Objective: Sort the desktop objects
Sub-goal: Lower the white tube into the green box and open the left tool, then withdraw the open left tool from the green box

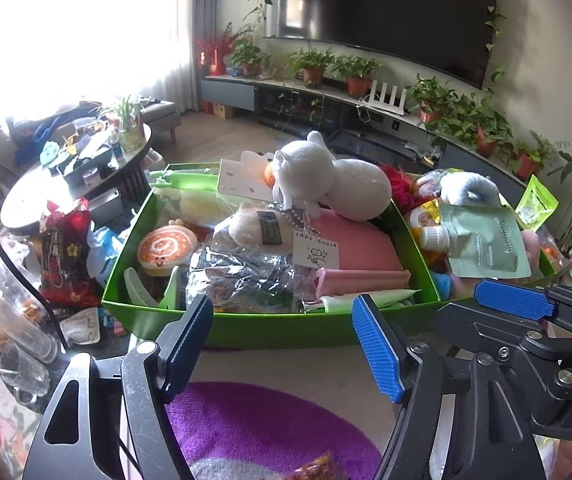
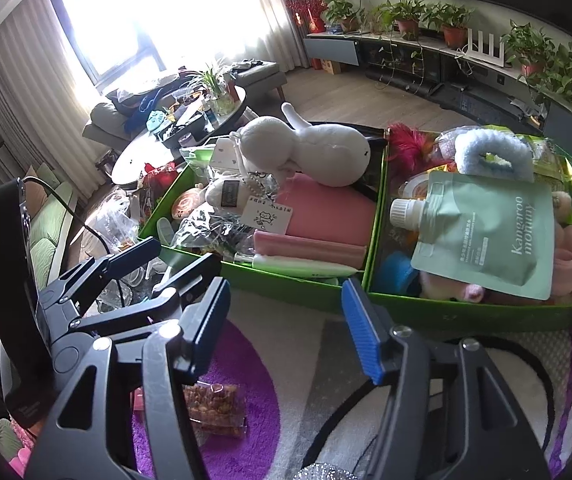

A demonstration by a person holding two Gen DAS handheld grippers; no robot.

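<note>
Hovering side by side over a purple-and-white fluffy rug, both claws stand released with nothing between their blue pads. Straight ahead of the left claw sits a bright green cardboard box, heaped with soft things: a white plush toy on top at the far side, a pink cushion beneath it, crinkled silver foil wrapping nearer the claw. Ahead and to the right of the right claw is a second green cardboard box, where a pale green spouted pouch lies on top below a fluffy light-blue ring.

Both boxes look well filled, so the sorting seems far along and the claws appear to be between picks. Below the right claw, toward its left finger, a clear packet of brown snacks lies alone on the rug. It seems the likeliest next item: the claw would drop toward it, clench across the packet, and carry it forward to a box.
</note>
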